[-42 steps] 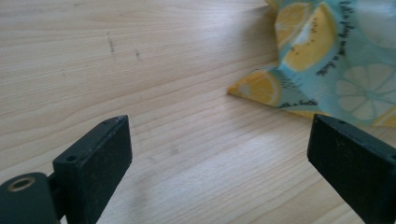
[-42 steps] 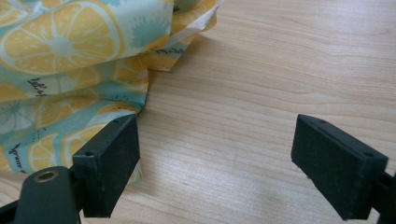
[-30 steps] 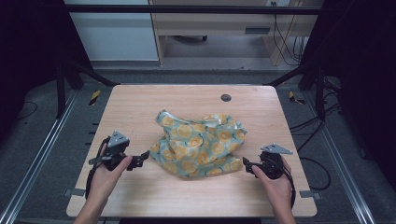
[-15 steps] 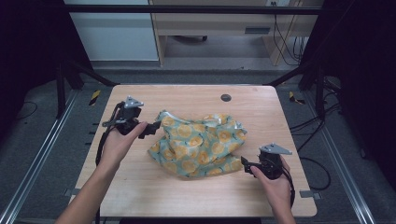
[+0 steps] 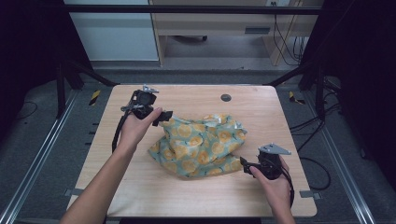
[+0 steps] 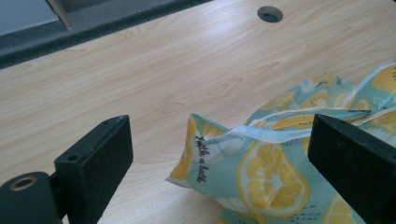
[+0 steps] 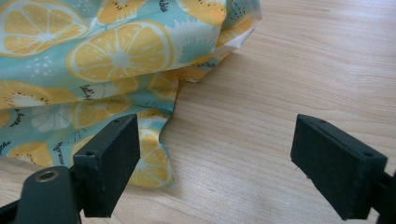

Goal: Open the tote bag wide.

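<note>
print on cloth (image 6: 203, 150) too small to read, cloth cut off at frame edges

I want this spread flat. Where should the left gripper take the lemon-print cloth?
Judging by its pose, grip the cloth at its raised corner between the open left gripper, coming in low from the table's left: that corner sticks up free of the wood.

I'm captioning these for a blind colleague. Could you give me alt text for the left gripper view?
A crumpled teal cloth printed with lemon slices lies on a pale wooden table, one corner poking between the two open black jaws of the left gripper. A round hole sits near the table's far edge.
</note>
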{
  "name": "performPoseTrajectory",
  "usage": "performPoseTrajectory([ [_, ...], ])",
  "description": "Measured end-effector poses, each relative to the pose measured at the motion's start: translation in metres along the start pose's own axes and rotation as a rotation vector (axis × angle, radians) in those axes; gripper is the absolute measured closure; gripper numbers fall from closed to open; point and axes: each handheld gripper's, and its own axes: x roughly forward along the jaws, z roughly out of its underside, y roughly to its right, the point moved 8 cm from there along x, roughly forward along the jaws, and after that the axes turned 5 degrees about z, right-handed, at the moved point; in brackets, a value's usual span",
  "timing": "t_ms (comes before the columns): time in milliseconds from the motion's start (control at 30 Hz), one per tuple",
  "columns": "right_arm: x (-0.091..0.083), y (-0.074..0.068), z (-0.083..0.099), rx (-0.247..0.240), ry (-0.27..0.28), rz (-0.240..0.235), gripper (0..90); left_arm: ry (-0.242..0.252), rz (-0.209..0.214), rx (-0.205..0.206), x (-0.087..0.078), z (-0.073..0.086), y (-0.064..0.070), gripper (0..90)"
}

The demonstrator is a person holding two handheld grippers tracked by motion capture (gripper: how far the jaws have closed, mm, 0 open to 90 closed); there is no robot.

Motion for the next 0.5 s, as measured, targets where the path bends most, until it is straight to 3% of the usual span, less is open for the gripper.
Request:
performPoseTrajectory([
  [333, -0.001, -0.001, -0.002, -0.004, 0.010, -0.001, 15.7, -0.023, 0.016, -0.043, 0.017, 0.007, 0.001, 6.0],
  [500, -0.001, -0.001, -0.002, -0.005, 0.008, 0.000, 15.7, -0.058, 0.033, -0.077, 0.029, 0.015, 0.001, 5.9],
])
